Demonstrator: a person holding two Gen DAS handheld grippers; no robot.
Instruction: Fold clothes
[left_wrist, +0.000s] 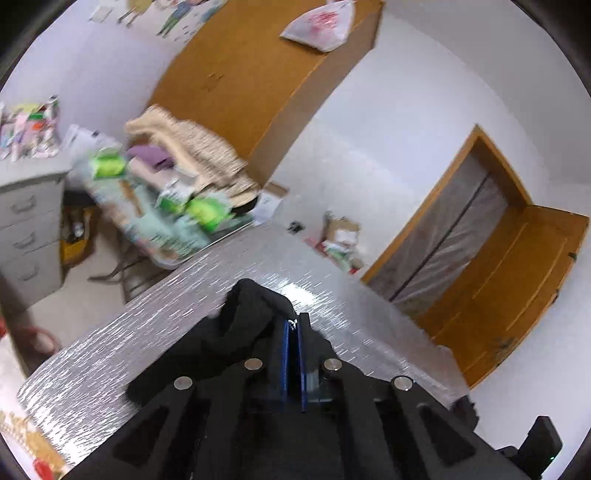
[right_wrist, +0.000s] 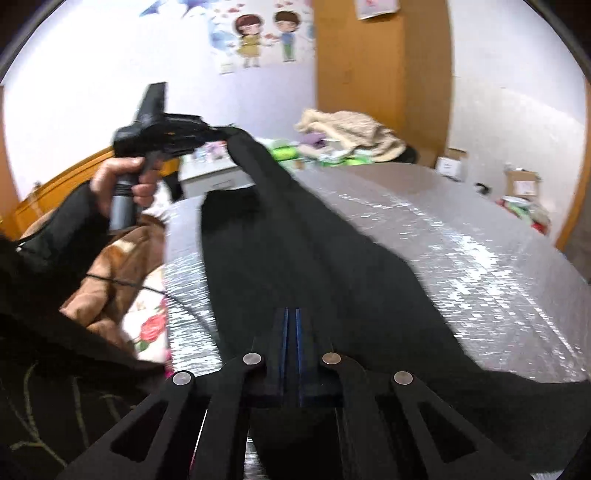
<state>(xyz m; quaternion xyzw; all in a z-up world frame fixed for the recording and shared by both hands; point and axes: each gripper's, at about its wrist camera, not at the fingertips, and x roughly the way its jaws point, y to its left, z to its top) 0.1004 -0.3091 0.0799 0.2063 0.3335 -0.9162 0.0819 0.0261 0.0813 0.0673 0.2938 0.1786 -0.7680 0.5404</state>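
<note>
Both grippers, left (left_wrist: 293, 325) and right (right_wrist: 291, 314), have jaws pinched tight on the long, limp black cloth garment (right_wrist: 295, 240) draped across the silver textured counter (right_wrist: 461, 240); soft, light, best gripped at its edges.

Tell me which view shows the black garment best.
The right wrist view: the black garment stretches along the silver table cover, from the right hand-held gripper to the left hand-held gripper. The left wrist view shows only a bunched end pinched in that gripper.
</note>
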